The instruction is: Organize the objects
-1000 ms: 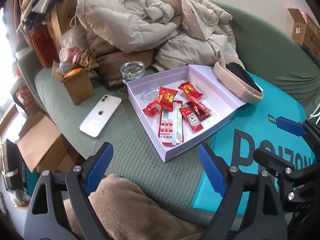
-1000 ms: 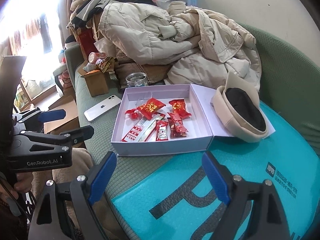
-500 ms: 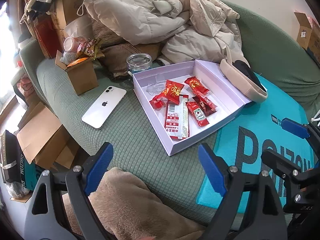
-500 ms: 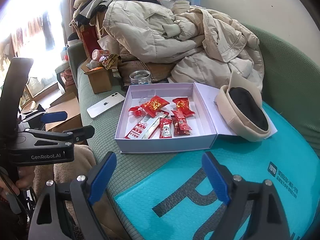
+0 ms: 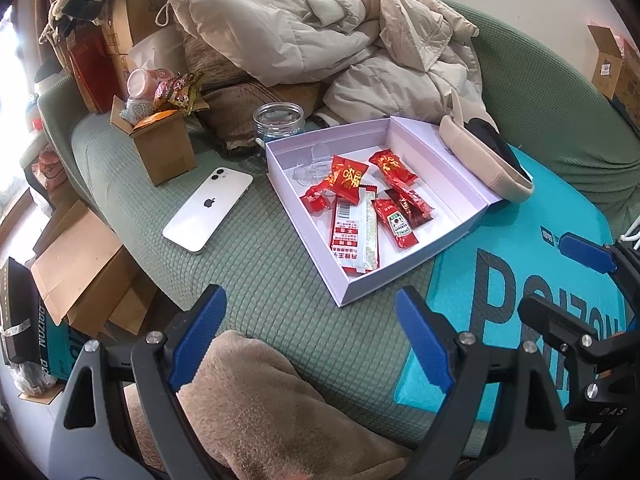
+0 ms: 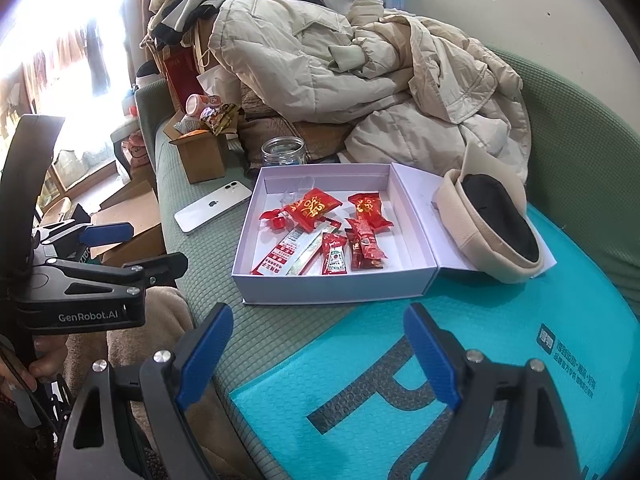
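An open lavender box (image 5: 384, 288) (image 6: 332, 290) lies on the green sofa seat with several red snack packets (image 5: 352, 216) (image 6: 320, 232) inside. A beige hat (image 5: 480, 160) (image 6: 492, 216) rests on its flipped-open lid. Left of the box lies a white phone (image 5: 208, 208) (image 6: 212, 206), back side up. My left gripper (image 5: 310, 316) (image 6: 148, 246) hovers open before the box's near corner, holding nothing. My right gripper (image 6: 320, 328) (image 5: 560, 280) stands open and empty over a teal mailer bag (image 6: 520, 320) (image 5: 500, 280), just short of the box.
A glass jar (image 5: 279, 120) (image 6: 283, 150) and a small cardboard box (image 5: 164, 148) (image 6: 202, 156) stuffed with snacks stand behind the phone. Piled beige jackets (image 5: 300, 20) (image 6: 340, 60) fill the sofa's back. Beige fleece (image 5: 260, 400) lies under my left gripper. Flattened cartons lie off the sofa's left edge.
The left gripper has drifted slightly, so the box and phone sit a little further right in its view. Both grippers stay open and no object has moved.
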A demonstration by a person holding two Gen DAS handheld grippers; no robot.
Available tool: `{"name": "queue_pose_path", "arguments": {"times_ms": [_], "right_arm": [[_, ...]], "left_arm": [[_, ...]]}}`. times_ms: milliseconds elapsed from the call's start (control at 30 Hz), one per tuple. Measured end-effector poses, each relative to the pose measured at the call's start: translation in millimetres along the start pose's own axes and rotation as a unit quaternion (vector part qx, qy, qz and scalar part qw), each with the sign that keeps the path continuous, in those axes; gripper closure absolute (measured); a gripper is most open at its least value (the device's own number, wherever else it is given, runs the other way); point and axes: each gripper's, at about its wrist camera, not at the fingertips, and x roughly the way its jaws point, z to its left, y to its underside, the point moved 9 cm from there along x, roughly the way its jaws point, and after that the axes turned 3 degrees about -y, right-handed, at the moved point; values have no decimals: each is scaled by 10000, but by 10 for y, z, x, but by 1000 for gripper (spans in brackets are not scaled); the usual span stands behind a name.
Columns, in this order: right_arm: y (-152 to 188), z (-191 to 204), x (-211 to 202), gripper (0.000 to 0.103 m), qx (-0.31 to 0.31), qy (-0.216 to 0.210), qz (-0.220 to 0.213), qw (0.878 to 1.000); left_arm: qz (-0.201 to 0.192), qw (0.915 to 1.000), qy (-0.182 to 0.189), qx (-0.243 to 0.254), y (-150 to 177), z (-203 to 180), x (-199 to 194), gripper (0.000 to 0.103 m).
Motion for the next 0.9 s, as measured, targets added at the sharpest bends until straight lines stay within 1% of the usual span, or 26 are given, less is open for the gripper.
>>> {"name": "queue_pose_path", "arguments": {"times_ms": [900], "right_arm": [[95, -112, 23, 15, 62, 109, 126, 9998]], "left_arm": [[48, 9997, -68, 235, 36, -98, 30, 17]]}}
